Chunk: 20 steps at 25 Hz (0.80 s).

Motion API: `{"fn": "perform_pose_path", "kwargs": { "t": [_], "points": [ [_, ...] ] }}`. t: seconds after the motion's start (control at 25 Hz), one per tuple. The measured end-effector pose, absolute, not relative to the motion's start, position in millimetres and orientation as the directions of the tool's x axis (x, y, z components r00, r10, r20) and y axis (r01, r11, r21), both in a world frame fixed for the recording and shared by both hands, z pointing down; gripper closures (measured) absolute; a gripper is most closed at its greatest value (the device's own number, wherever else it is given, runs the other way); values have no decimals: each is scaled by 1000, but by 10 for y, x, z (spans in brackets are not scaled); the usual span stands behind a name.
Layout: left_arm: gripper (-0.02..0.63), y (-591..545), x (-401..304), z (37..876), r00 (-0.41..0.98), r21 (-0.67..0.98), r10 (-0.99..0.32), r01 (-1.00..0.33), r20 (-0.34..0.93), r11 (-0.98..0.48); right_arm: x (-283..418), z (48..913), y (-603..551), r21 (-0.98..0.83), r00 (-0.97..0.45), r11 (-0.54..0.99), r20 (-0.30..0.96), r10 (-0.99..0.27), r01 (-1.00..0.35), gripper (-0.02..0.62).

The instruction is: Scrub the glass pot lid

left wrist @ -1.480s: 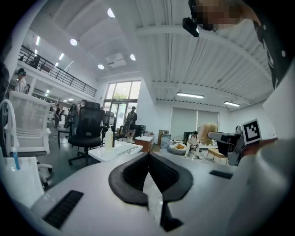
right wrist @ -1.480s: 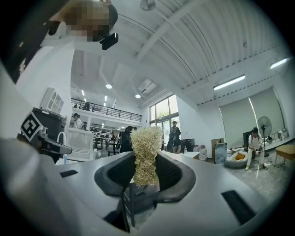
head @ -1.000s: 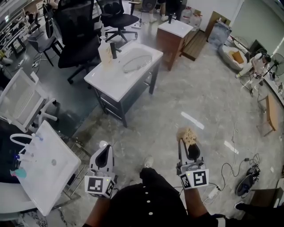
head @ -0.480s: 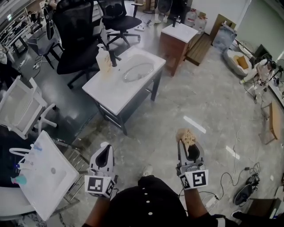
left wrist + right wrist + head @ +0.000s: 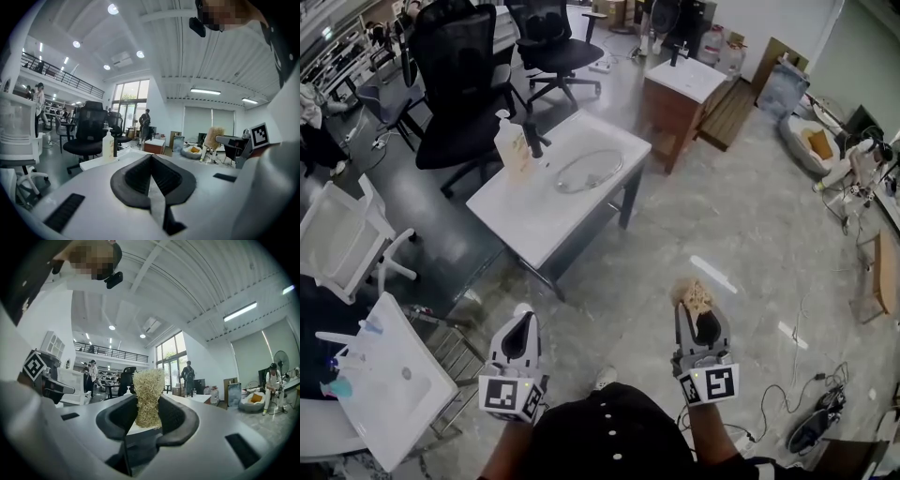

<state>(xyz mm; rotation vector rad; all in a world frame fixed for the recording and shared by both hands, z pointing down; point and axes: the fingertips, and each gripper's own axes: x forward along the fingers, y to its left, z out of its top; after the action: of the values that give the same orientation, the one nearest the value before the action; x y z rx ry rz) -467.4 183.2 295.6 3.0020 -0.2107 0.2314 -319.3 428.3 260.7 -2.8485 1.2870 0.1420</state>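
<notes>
One lid (image 5: 589, 172) is seen lying in the basin (image 5: 617, 160) of the white counter (image 5: 534, 220), which is now found nearer the tongs than a second ago. One scrubber (image 5: 697, 293) is clamped in the right tongs (image 5: 695, 309). The left tongs (image 5: 523, 317) are pressed together, empty. One bottle (image 5: 512, 145) is stood beside the basin. Of the lid's clear glass, little but the rim can be made out.

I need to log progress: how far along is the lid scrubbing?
Done: the right gripper is clamped on the loofah scrubber. In hand: both grippers hang over the floor, short of the sink table; the left gripper is shut, empty. Left: the glass lid lies in the basin, untouched, so all scrubbing remains.
</notes>
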Motion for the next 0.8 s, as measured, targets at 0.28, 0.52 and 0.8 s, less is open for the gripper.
{"fn": "perform_pose_path", "kwargs": {
  "t": [0.28, 0.52, 0.8],
  "points": [
    [580, 1846, -4394, 3010, 974, 120, -159, -180, 164, -976, -2839, 2714, 4261, 25, 637, -640, -66, -768, -768, 451],
    [580, 1861, -4325, 3042, 970, 125, -176, -199, 170, -972, -2732, 2750, 4306, 20, 634, -636, -61, -771, -772, 451],
    [580, 1942, -4256, 3047, 971, 124, -165, -188, 174, -974, -2684, 2755, 4355, 7, 631, -632, -63, -773, -775, 451]
  ]
}}
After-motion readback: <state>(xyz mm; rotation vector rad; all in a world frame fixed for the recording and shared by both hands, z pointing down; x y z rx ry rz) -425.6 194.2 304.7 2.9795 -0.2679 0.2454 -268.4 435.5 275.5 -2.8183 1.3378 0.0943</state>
